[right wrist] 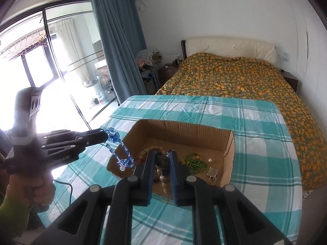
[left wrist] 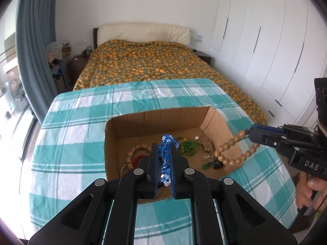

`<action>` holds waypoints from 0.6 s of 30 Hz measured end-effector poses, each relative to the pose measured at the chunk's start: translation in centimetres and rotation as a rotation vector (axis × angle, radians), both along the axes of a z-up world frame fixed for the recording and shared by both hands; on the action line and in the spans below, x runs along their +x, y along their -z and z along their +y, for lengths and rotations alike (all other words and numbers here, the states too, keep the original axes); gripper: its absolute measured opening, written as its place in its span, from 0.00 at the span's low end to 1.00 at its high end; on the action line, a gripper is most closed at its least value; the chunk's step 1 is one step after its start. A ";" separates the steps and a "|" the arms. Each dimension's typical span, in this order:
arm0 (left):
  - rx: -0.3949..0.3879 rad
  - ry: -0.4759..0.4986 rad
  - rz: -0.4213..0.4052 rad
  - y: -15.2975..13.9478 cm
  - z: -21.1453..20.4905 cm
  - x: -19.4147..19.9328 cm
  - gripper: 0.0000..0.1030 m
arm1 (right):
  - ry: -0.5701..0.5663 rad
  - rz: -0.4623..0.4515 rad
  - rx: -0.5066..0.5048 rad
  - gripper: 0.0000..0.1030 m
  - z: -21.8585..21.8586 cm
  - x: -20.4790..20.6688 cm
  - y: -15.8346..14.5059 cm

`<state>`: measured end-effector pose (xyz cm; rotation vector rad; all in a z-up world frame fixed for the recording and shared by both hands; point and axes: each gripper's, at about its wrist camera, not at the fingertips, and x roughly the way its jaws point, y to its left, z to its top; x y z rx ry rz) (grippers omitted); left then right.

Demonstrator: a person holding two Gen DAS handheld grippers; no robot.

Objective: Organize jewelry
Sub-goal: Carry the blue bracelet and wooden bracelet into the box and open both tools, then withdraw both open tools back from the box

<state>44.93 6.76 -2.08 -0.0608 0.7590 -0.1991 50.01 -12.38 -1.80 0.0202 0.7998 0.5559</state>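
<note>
My left gripper (left wrist: 166,147) is shut on a blue crystal bracelet (left wrist: 166,159), held above the near-left part of an open cardboard box (left wrist: 155,122). From the right wrist view the same left gripper (right wrist: 106,135) dangles the blue bracelet (right wrist: 120,153) over the box's (right wrist: 184,127) left rim. My right gripper (right wrist: 161,155) is shut on a wooden bead bracelet (right wrist: 164,180); in the left wrist view that right gripper (left wrist: 250,132) hangs the bead loop (left wrist: 233,153) over the box's right wall. Inside lie a green necklace (left wrist: 189,147), a cream bead bracelet (left wrist: 134,153) and small charms.
The box stands on a table with a teal checked cloth (left wrist: 81,122). Behind it is a bed with an orange-patterned cover (left wrist: 147,63). White wardrobes (left wrist: 265,51) line the right wall; blue curtains (right wrist: 116,40) and a glass door are at the left. A hand (left wrist: 308,192) grips the right tool.
</note>
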 end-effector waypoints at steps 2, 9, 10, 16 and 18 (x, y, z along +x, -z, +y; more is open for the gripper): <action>0.001 -0.004 0.029 2.0 -0.1 1.2 0.09 | -0.002 0.055 -0.007 0.16 0.3 1.9 2.7; 0.094 -0.034 0.027 4.8 -0.4 0.8 0.74 | 0.082 0.081 -0.061 0.56 -0.5 3.8 6.4; 0.109 -0.043 0.021 4.7 -0.5 0.5 0.79 | 0.093 0.069 -0.063 0.62 -0.7 3.6 6.0; 0.210 -0.142 -0.105 2.1 -1.5 -1.7 0.99 | 0.118 -0.009 -0.093 0.81 -0.6 1.3 2.7; 0.217 -0.177 -0.147 0.9 -2.0 -2.6 0.99 | 0.133 -0.023 -0.139 0.81 -0.2 0.6 1.9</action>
